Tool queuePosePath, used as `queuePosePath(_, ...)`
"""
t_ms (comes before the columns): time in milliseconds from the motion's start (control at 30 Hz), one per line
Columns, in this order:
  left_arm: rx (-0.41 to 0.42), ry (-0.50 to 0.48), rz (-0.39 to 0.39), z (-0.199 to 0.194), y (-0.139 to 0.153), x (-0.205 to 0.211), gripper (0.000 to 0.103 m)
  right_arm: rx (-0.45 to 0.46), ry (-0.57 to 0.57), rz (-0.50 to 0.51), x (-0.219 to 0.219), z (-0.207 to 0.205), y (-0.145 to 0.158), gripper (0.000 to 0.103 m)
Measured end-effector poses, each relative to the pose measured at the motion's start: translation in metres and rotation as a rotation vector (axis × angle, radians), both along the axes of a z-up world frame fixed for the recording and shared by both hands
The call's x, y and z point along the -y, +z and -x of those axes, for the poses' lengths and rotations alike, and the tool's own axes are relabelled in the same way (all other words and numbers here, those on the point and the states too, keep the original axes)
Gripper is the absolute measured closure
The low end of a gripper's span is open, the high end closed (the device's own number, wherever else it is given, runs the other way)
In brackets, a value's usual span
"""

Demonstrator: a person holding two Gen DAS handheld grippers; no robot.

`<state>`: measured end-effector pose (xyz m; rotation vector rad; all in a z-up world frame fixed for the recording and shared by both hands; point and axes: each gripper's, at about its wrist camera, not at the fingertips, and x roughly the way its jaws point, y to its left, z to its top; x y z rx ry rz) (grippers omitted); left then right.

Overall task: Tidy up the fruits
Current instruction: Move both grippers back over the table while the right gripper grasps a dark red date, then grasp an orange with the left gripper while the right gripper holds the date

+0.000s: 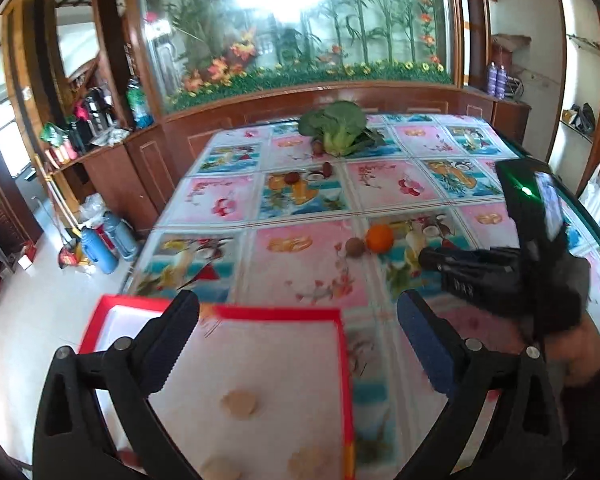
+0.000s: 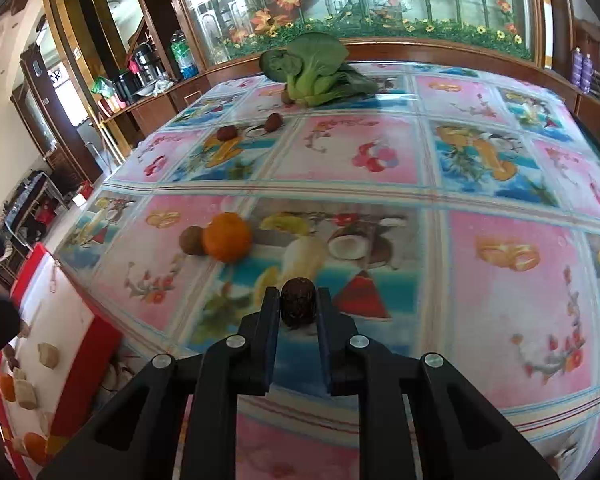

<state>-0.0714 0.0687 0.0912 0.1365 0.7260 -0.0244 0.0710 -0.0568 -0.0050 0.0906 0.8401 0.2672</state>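
Observation:
My right gripper is shut on a small dark brown fruit and holds it over the table's near part. My left gripper is open and empty above the red-rimmed white tray, which also shows in the right wrist view at the left. An orange and a small brown fruit lie side by side mid-table, also seen from the right wrist: the orange, the brown fruit. Two dark red fruits lie farther back. The right gripper shows at the right.
A leafy green vegetable lies at the table's far edge with a small fruit beside it. The tray holds pale lumps and orange pieces. A wooden cabinet with a glass flower display stands behind the table.

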Motion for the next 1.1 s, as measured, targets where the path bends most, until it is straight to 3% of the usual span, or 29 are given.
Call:
queuePosePath(133,-0.031,-0.054,-0.026,-0.037,-0.008,0.023,0.004,-0.031,-0.072,-0.022,0.026,-0.01,0.002,0.087)
queuePosePath(333,-0.035,-0.189,-0.145,-0.083,-0.025,0.071,0.004,-0.067,-0.102,-0.046,0.044,-0.015,0.004,0.087)
queuePosePath(500,-0.117,-0.286,-0.22,-0.111,-0.047,0.094,0.005,-0.078,-0.098,-0.052,0.043,-0.016,0.003,0.087)
queuePosePath(567,-0.141,-0.31,-0.235,-0.118,-0.054,0.097,0.017,-0.083,-0.098,-0.059,0.044,-0.016,0.003,0.087)
queuePosePath(700,-0.174,-0.325,-0.246,-0.129,-0.064,0.098,0.024,-0.093,-0.097,-0.06,0.044,-0.017,0.004,0.087)
queuePosePath(867,-0.227,-0.344,-0.233,-0.134,-0.076,0.097,0.05,-0.095,-0.098,-0.06,0.044,-0.017,0.003,0.087)
queuePosePath(1100,-0.239,-0.325,-0.231,-0.138,-0.078,0.097,0.069,-0.093,-0.098,-0.061,0.043,-0.018,0.003,0.087)
